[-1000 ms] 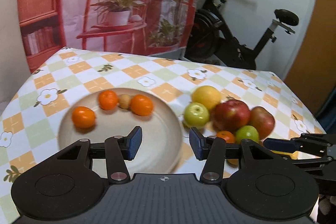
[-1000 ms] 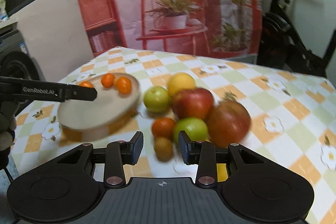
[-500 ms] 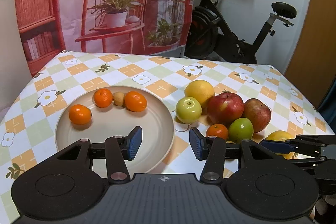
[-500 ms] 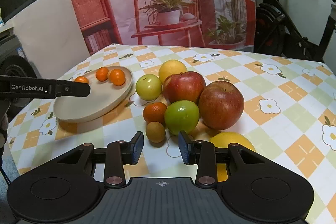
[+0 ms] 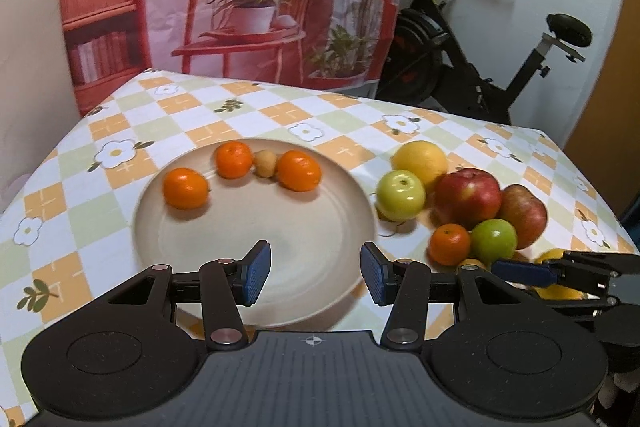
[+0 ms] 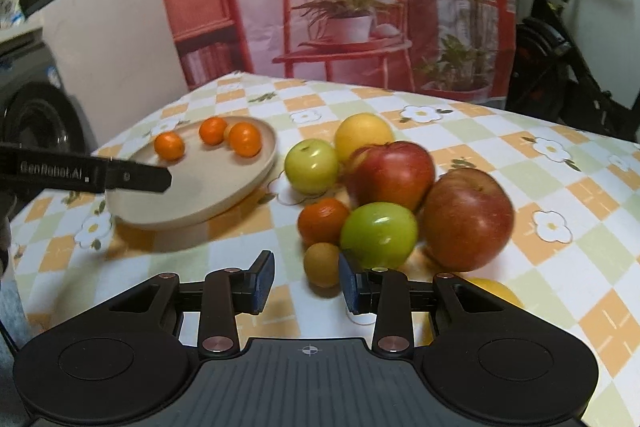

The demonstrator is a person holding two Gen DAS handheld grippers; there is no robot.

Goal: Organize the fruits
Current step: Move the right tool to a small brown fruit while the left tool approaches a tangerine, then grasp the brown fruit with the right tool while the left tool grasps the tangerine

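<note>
With its narrow but empty right claw (image 6: 306, 281) closing on the small brown fruit (image 6: 322, 264) just before the green apple (image 6: 378, 234), the next move, I judge, is a gentle pinch and carry to the plate (image 6: 224, 201).

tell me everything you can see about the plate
The plate is round, shallow and beige with a low raised rim, and looks matte, like ceramic or plastic. It lies flat on the checked tablecloth, left of the loose fruit pile. Along its far side sit three small oranges and one small tan fruit; the rest is bare. The left gripper hovers over its near edge, open, not touching it as far as can be seen.
</note>
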